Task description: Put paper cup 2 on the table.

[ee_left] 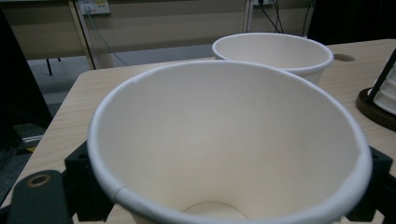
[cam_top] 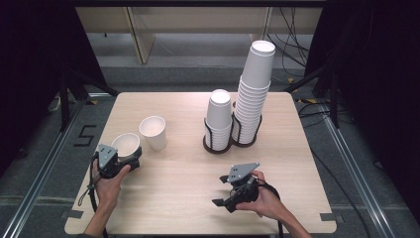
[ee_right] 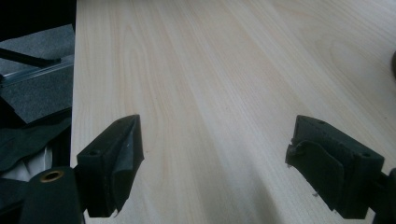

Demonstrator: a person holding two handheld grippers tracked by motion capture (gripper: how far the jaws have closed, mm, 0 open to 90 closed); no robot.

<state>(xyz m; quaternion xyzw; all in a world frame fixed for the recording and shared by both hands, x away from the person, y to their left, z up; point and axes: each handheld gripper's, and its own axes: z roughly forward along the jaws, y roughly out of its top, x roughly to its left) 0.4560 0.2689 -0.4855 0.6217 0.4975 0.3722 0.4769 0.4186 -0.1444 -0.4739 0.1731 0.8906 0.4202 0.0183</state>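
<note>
Even overhead light on table (cam_top: 198, 178); dark surroundings; soft shadows; close views slightly blurred.

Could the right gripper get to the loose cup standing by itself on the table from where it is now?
Probably yes. The right gripper is open and empty, and bare table lies between it and the standing cup. The left gripper, holding another cup, sits close beside, so clearance looks tight.

paper cup (ee_left: 224, 140) clamped between black jaws, second cup (ee_left: 273, 51) just behind
</note>
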